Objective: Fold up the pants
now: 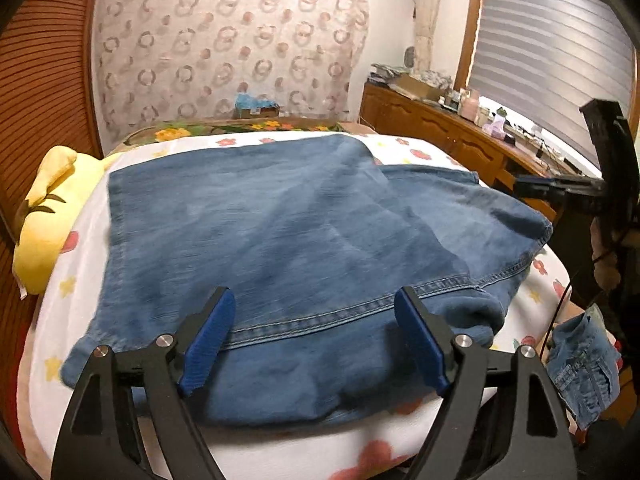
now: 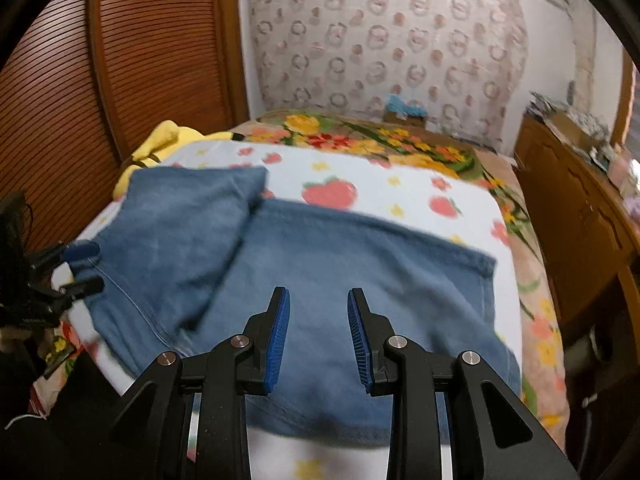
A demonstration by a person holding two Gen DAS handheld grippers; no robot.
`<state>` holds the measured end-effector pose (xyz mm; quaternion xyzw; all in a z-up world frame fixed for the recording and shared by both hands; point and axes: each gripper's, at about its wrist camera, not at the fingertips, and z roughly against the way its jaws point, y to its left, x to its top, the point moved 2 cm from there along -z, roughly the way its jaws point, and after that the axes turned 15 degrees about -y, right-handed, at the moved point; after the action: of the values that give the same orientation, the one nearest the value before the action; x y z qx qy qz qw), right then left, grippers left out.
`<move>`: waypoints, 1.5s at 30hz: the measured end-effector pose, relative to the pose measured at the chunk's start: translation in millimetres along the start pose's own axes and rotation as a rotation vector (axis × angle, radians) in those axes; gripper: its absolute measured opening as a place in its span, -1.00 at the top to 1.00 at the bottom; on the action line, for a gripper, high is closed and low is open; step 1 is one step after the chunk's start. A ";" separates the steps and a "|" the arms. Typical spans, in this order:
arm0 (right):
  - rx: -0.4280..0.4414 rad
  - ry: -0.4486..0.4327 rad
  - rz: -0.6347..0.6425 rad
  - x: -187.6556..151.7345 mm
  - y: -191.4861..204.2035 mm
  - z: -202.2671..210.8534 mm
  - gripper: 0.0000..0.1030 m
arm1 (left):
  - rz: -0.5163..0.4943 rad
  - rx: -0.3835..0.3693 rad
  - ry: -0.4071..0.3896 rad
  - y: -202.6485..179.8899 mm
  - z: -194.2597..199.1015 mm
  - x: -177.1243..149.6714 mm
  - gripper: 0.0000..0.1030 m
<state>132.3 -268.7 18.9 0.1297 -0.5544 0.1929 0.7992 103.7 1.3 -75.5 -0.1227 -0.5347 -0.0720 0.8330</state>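
Already the pants lay partly folded on the bed. Both my grippers, left and right, hovered with jaws released, grasping nothing. Next I judged I should pinch an edge.

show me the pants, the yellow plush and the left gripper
pants (image 1: pixel 280 232), left wrist view, middle of denim
yellow plush (image 1: pixel 48 216), left wrist view, its body
left gripper (image 1: pixel 314 340), left wrist view, between open fingertips

A ring-patterned curtain hangs behind the bed; right of it a cluttered wooden dresser under a blinded window.
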 end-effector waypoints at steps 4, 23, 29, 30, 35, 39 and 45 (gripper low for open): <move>-0.031 0.001 -0.039 -15.4 -17.0 5.2 0.40 | -0.008 -0.018 0.027 -9.9 -10.5 -1.8 -0.63; -0.164 -0.003 -0.147 -62.4 -53.5 22.6 0.36 | -0.063 0.068 0.030 -19.9 -24.0 -23.6 -0.64; -0.207 -0.020 -0.164 -69.0 -63.8 31.8 0.26 | -0.058 0.076 0.007 -18.6 -20.9 -25.8 -0.64; -0.213 -0.023 -0.168 -71.2 -66.6 34.8 0.26 | -0.056 0.078 0.004 -21.0 -22.0 -26.6 -0.64; -0.237 -0.035 -0.201 -79.2 -80.2 42.5 0.23 | -0.062 0.086 -0.002 -21.2 -20.1 -28.8 -0.64; -0.250 -0.026 -0.227 -85.9 -92.6 41.9 0.22 | -0.064 0.096 -0.002 -20.8 -19.2 -29.2 -0.64; -0.253 -0.020 -0.244 -86.9 -103.2 37.8 0.21 | -0.074 0.135 0.001 -25.4 -17.6 -29.4 -0.64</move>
<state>120.3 -390.9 -48.4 0.0963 -0.5621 0.0219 0.8212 100.3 -28.3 -106.0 -0.0463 -0.5422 -0.0666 0.8363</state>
